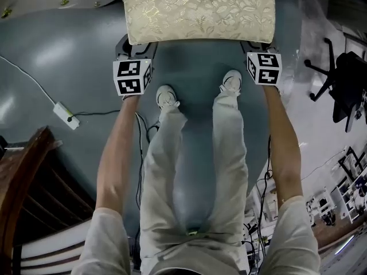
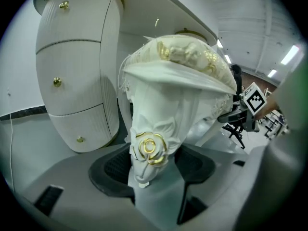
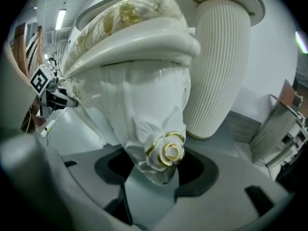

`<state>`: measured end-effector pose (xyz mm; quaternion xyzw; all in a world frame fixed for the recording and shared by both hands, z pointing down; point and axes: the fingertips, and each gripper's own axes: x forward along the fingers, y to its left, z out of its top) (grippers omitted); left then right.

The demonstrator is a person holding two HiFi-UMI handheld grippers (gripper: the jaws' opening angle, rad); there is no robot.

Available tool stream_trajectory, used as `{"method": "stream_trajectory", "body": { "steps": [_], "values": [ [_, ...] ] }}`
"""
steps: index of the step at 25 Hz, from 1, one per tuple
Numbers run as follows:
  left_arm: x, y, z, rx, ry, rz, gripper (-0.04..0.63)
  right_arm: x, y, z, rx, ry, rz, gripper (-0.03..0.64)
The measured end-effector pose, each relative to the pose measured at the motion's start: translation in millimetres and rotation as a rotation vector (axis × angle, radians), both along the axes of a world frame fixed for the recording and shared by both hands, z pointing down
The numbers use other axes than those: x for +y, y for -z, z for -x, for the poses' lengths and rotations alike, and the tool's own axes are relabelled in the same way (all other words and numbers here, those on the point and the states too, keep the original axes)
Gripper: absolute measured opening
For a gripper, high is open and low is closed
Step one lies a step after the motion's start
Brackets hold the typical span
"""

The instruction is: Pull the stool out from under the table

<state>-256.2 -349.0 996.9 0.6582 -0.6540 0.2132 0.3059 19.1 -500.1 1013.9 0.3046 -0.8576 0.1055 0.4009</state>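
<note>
Left tongs (image 2: 151, 163) and right tongs (image 3: 159, 166) each clamp a stool (image 1: 199, 10) leg — seat between them

the head view looks steeply down over the person's legs (image 1: 192, 165), the stool (image 1: 199, 10) at 12 o'clock. the left gripper view sits close behind its jaws facing one stool leg (image 2: 151, 143), the right gripper view another; both share the cushion (image 2: 192, 57), from opposite sides.
</note>
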Motion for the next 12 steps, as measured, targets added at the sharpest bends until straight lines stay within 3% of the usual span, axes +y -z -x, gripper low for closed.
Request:
{"method": "stream_trajectory", "body": {
  "steps": [12],
  "values": [
    [54,0,-29,0.006,-0.036,0.031,0.272,59,-2,-32,0.038,-0.004,0.033,0.249]
  ]
}}
